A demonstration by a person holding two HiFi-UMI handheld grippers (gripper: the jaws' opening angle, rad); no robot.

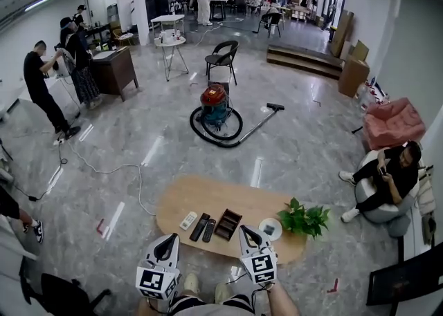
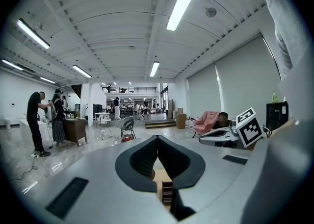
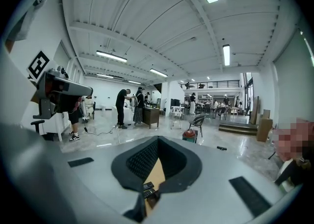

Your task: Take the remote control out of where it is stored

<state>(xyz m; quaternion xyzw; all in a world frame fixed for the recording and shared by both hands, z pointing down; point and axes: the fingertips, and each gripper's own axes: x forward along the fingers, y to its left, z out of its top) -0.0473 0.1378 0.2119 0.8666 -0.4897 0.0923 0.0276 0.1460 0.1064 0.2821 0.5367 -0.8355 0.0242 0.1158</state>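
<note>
left claw (image 1: 166,238): hovering over the near left edge of the desk (image 1: 183,193), jaws sitting shut tip to tip and gripping nothing.
right claw (image 1: 248,231): hanging over the near side of the desk, between the wooden box (image 1: 228,224) and the white dish (image 1: 269,229); jaws pressing together and holding nothing.
black remote controls (image 1: 200,227): two are lying side by side on the bare desk top, just left of the wooden box and outside it. The right gripper view is catching them through the gap under its jaws.
white remote control (image 1: 188,220): lying flat just left of the black pair, angled the same way.
wooden box: sitting open-topped on the desk and showing dividers inside; whether it is touching the nearest black remote cannot be told.
potted plant (image 1: 303,219): standing at the right end of the desk, just beside the dish.
red vacuum cleaner (image 1: 214,104): standing on the floor well beyond the desk, its hose looping around it.
seated person (image 1: 387,176): sitting at the right, well apart from the desk.
</note>
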